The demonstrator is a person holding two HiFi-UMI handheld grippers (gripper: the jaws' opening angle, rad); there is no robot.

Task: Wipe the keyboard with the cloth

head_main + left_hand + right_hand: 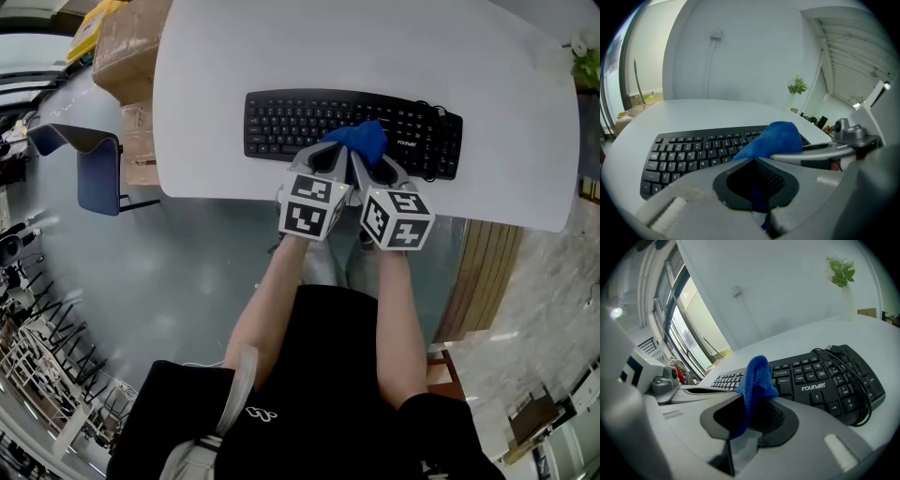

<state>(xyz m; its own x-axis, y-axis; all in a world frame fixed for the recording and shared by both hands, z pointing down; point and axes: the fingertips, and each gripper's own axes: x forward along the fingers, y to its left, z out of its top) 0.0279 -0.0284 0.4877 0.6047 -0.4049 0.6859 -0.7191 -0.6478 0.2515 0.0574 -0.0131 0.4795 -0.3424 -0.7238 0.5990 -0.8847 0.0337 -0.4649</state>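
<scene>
Desk: a white, round-cornered desk [394,47].
Keyboard: a long black plastic keyboard [281,122] lies near the desk's front edge, with its long axis parallel to that edge.
Cloth: a bunched blue microfibre cloth [364,141] sits over the keys right of the keyboard's middle, just ahead of both claws.
Left claw [328,157]: clamped on the cloth's near end.
Right claw [377,165]: just beside it, pinching the same cloth.
Coming move: probably a sweep along the long axis. Most of the keys lie on the left claw's side.
</scene>
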